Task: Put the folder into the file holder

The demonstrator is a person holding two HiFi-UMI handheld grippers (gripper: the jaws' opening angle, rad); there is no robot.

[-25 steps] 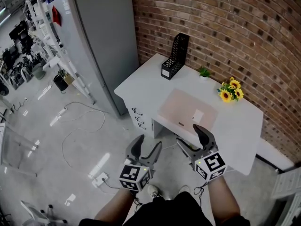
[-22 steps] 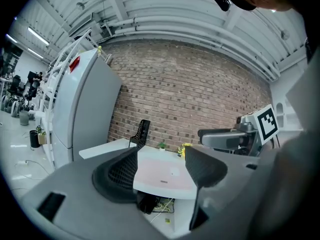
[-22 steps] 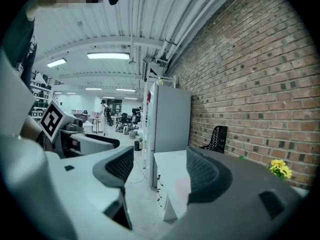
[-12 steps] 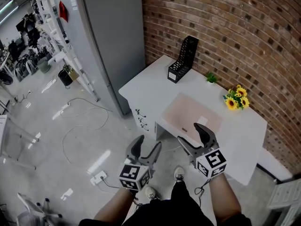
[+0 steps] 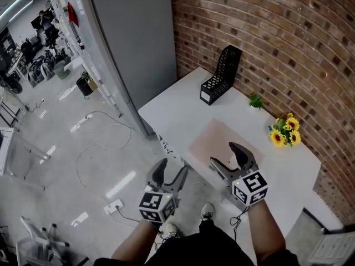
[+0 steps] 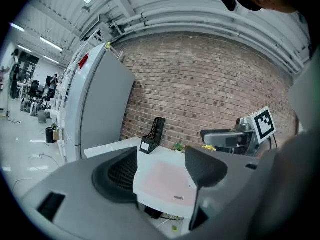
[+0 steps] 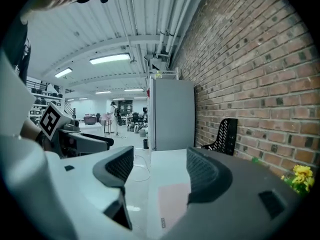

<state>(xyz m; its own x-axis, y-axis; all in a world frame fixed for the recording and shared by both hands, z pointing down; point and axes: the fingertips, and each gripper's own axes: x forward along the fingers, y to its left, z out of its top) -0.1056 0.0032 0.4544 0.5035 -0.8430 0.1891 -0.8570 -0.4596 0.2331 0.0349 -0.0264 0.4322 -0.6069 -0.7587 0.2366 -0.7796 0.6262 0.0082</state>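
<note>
Grey left tool (image 5: 171, 168) and right tool (image 5: 224, 154) with dark ribbed inner faces, white marker cubes (image 5: 249, 188) printed with black squares, thin cable (image 5: 238, 223) at right wrist, black clothing (image 5: 211, 249), pale sneakers (image 5: 207, 209)

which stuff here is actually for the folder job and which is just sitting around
For the job:
- pink folder, flat on the white desk
- black mesh file holder, at the desk's far end by the brick wall
- left gripper and right gripper, both open and empty

Just lying about:
- sunflowers
- small green plant
- grey cabinet
- power strip on the floor
</note>
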